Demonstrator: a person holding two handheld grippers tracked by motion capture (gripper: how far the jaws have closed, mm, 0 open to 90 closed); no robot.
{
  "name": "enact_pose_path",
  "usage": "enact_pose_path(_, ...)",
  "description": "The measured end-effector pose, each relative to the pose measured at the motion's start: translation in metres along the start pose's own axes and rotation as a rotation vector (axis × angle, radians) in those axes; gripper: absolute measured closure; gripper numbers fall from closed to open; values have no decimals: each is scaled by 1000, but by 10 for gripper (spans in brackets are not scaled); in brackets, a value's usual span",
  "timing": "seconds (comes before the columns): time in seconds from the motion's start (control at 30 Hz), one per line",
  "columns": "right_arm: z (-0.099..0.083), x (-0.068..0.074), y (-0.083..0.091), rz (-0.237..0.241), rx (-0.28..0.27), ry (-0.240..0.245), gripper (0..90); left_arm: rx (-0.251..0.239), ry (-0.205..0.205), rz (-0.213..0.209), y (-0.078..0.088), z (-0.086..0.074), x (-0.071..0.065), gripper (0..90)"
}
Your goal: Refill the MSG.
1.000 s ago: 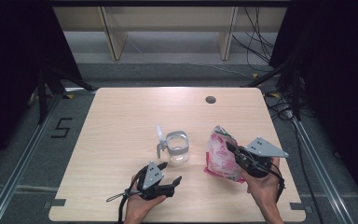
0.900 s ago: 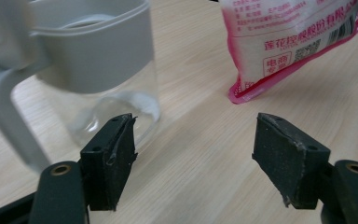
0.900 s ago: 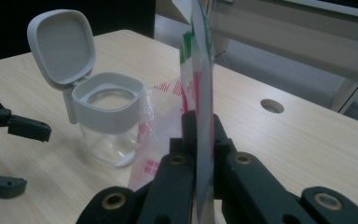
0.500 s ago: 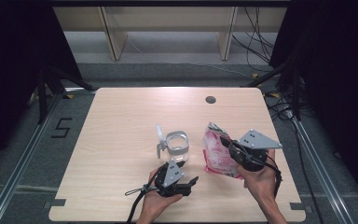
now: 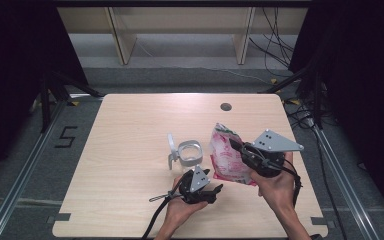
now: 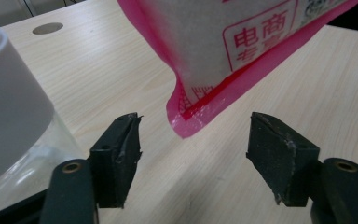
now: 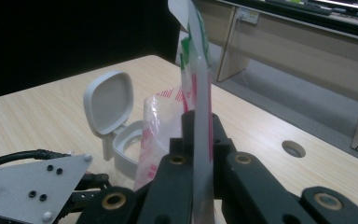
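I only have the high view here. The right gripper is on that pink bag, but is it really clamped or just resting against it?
Observer: Clamped. In the right gripper view the right gripper has its jaws pressed flat on the pink bag, which stands on edge between them.
Operator: And the left one, has it got anything?
Observer: No. In the left gripper view the left gripper stands open, its jaws just closing a little, nothing between them; the bag's lower corner hangs just beyond them.
Operator: Is the jar's lid off?
Observer: It is flipped up. The right gripper view shows the grey lid standing upright on its hinge beside the jar mouth.
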State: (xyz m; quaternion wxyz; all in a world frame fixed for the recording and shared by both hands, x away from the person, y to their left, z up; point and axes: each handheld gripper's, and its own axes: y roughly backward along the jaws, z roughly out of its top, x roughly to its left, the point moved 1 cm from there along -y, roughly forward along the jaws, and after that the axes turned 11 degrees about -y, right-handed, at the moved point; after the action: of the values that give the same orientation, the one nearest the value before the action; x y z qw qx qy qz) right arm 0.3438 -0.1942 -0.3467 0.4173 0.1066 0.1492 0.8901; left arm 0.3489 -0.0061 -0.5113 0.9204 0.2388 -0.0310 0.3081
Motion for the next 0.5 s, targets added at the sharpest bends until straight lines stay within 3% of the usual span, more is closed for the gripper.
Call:
enact_pose_path(0.17, 2, 4, 0, 2, 1, -3, 900, -21, -1, 7, -5, 1, -2, 428)
enact_pose_path(0.23, 3, 4, -1, -3, -4, 23, 900, -42, -8, 5, -7, 2, -4, 496)
enact_pose_path(0.3, 4, 6, -4, 8, 7, 13, 900, -43, -39, 40, -8, 3, -7, 583)
enact_pose_path(0.33, 5, 9, -7, 12, 29, 5, 900, -61, -29, 47, -9, 3, -7, 654)
enact_pose_path(0.37, 6, 8, -9, -2, 22, 40, 900, -61, -29, 47, -9, 3, -7, 670)
enact_pose_path(0.4, 7, 10, -10, -5, 40, 25, 900, -52, -50, 66, -11, 3, -6, 685)
enact_pose_path(0.43, 7, 10, -10, -5, 40, 25, 900, -52, -50, 66, -11, 3, -6, 694)
enact_pose_path(0.47, 9, 11, -17, 3, 52, 21, 900, -63, -13, 64, -12, 2, -7, 701)
enact_pose_path(0.5, 9, 11, -17, 3, 52, 21, 900, -63, -13, 64, -12, 2, -7, 705)
